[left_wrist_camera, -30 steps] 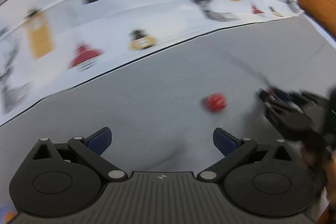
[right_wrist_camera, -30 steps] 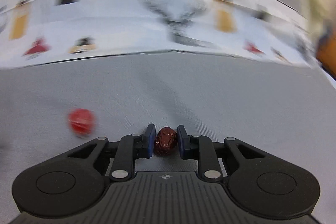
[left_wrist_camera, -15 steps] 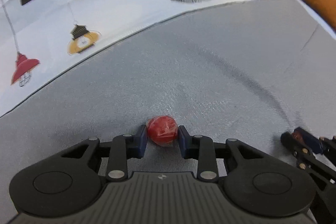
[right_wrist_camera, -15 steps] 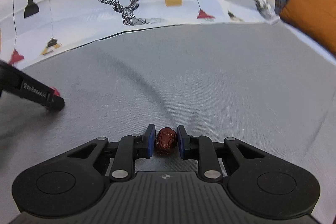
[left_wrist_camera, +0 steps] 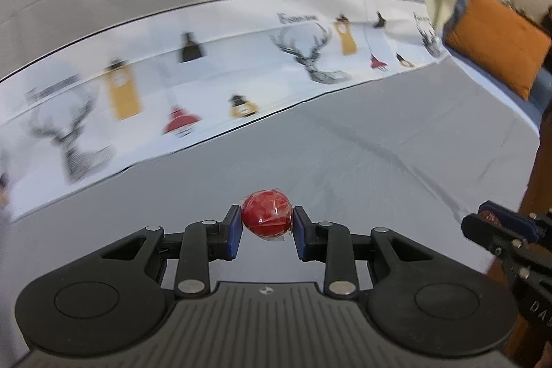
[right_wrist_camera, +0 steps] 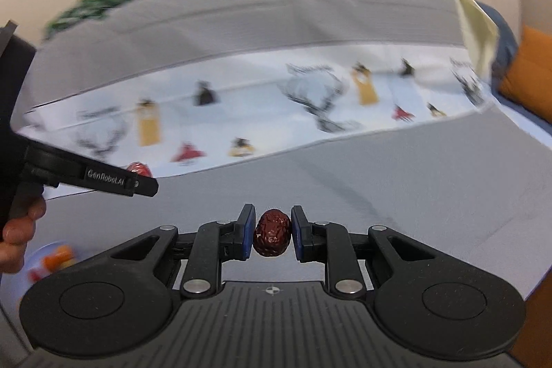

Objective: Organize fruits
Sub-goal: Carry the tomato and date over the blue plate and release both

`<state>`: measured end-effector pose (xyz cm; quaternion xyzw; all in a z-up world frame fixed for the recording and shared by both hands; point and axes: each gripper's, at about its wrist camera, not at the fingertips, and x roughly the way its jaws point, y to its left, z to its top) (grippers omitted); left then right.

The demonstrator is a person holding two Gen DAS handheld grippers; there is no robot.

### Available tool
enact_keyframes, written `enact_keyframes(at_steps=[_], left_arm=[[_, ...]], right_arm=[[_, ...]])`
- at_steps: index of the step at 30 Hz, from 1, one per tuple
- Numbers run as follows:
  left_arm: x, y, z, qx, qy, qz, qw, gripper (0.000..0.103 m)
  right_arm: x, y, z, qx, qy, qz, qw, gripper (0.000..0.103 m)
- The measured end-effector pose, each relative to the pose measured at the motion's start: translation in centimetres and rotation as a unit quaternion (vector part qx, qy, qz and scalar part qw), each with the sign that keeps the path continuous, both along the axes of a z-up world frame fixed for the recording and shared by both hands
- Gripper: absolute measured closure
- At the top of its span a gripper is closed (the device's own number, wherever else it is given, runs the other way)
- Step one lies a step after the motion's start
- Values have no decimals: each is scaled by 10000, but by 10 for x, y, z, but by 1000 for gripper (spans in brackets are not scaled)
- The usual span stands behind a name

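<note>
My left gripper (left_wrist_camera: pixel 265 225) is shut on a round red wrapped fruit (left_wrist_camera: pixel 265 218) and holds it above the grey cloth. My right gripper (right_wrist_camera: pixel 272 231) is shut on a dark red wrinkled date (right_wrist_camera: pixel 272 231), also lifted off the cloth. In the left wrist view the right gripper (left_wrist_camera: pixel 496 223) shows at the right edge, with a bit of the date between its pads. In the right wrist view the left gripper (right_wrist_camera: pixel 138 180) shows at the left, with the red fruit (right_wrist_camera: pixel 139 169) peeking behind its finger.
A grey cloth (left_wrist_camera: pixel 345 161) covers the surface, with a white printed band of deer and lamps (left_wrist_camera: pixel 207 75) behind. An orange cushion (left_wrist_camera: pixel 496 40) lies at the far right. A pale plate with colourful fruit pieces (right_wrist_camera: pixel 51 261) shows at the lower left of the right wrist view.
My left gripper closed on the red fruit and lifted it off the cloth. My right gripper, still holding the date, rose too. Both views now tilt up.
</note>
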<state>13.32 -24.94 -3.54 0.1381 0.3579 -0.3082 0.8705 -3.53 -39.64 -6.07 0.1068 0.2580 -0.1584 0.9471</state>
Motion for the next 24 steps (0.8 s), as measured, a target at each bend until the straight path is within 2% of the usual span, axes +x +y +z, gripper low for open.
enact_keyframes(at_steps=[6,13,19,24], left_arm=[[-66,102,42,-169,-91,496,9986,69],[-130,192,73,-378,-312,892,9948,69],[-163,239,81,-625,-366,1152,9907,69],[-176,263,87,-739,-438,1355,9870,69]], right_arm=[[-49,79,42,40,-164,685,9975,80],[-94,163,61,-90,-186,1328,9909,80],[-118,211,68,-442,-254,1684,9844,80],[-121,229,77,-639,-345,1906,9790,80]])
